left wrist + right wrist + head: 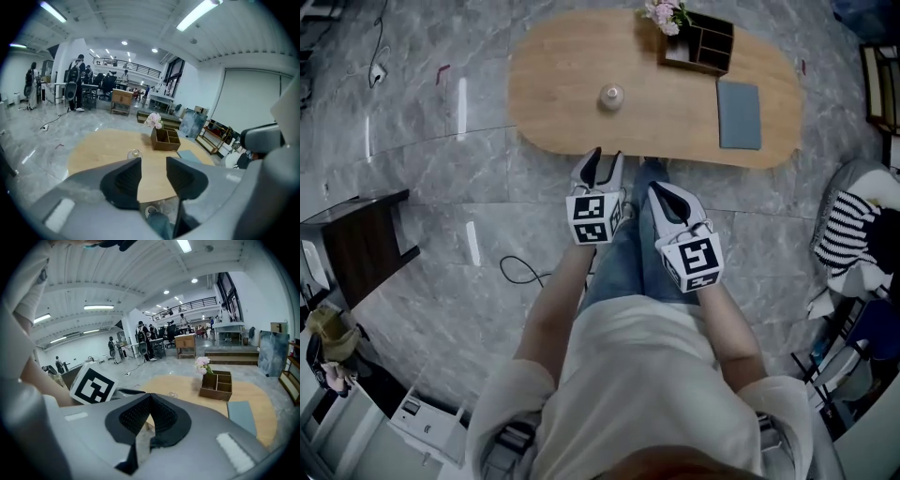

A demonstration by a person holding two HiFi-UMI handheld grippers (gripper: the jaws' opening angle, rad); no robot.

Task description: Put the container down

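Note:
A small clear glass container [611, 96] stands on the oval wooden table [562, 112], left of its middle; it also shows as the small glass [134, 153] and in the right gripper view as a tiny glass [173, 394]. Both grippers hang in front of the table's near edge, above the person's legs, apart from the container. My left gripper [607, 156] is open with a clear gap and nothing between its pads [153, 173]. My right gripper [656, 189] has its jaws meeting at the tips [149, 399] and holds nothing.
A wooden compartment box [701, 42] with pink flowers [666, 14] stands at the table's far right, and a grey-blue pad [739, 114] lies beside it. A dark cabinet [361, 244] is at the left, a cable [520, 270] on the floor, striped cloth [848, 230] at the right.

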